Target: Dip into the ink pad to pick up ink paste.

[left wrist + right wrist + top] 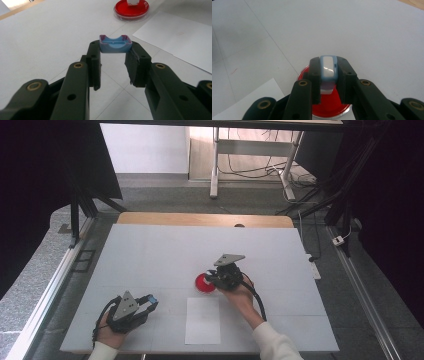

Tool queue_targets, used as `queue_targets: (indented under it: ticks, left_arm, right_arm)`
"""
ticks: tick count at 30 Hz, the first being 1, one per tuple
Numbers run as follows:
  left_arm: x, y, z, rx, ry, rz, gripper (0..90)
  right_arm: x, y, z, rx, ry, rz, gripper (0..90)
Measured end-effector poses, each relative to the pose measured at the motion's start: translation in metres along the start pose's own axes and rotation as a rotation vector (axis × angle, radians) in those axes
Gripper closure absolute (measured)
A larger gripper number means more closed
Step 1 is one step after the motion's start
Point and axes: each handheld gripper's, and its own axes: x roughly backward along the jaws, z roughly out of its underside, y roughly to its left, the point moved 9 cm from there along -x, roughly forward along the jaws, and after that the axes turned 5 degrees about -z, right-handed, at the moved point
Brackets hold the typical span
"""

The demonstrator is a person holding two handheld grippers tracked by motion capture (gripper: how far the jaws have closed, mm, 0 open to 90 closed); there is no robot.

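My left gripper [115, 48] is shut on a small blue cap [115, 44] with a pink rim, pinched between the jaw tips just above the table. In the high view this gripper [149, 301] sits at the front left. My right gripper [328, 64] is shut on a white and pale blue block [328, 69], held upright over a round red dish [329, 106]. From above, the right gripper [211, 279] stands at the dish [201, 284] near the table's middle. The dish [131, 9] also lies far ahead in the left gripper view, with the block's white foot on it.
A white sheet of paper [202, 320] lies flat at the front of the white table [150, 250], between the two hands and just in front of the dish. A wooden edge [200, 218] runs along the table's far side. Dark frames stand on both sides.
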Motion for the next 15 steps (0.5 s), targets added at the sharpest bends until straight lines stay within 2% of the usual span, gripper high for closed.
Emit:
queue_targets:
  ticks: [5, 15]
  left_arm:
    - [0.0, -0.0001, 0.0001, 0.0, 0.001, 0.001, 65.9]
    - [0.0003, 0.0002, 0.0001, 0.0, -0.001, 0.0, 65.9]
  right_arm:
    - [-0.0035, 0.0, 0.0033, 0.01, 0.023, 0.01, 74.7]
    - [-0.0064, 0.0015, 0.0031, 0.026, 0.021, 0.018, 74.9]
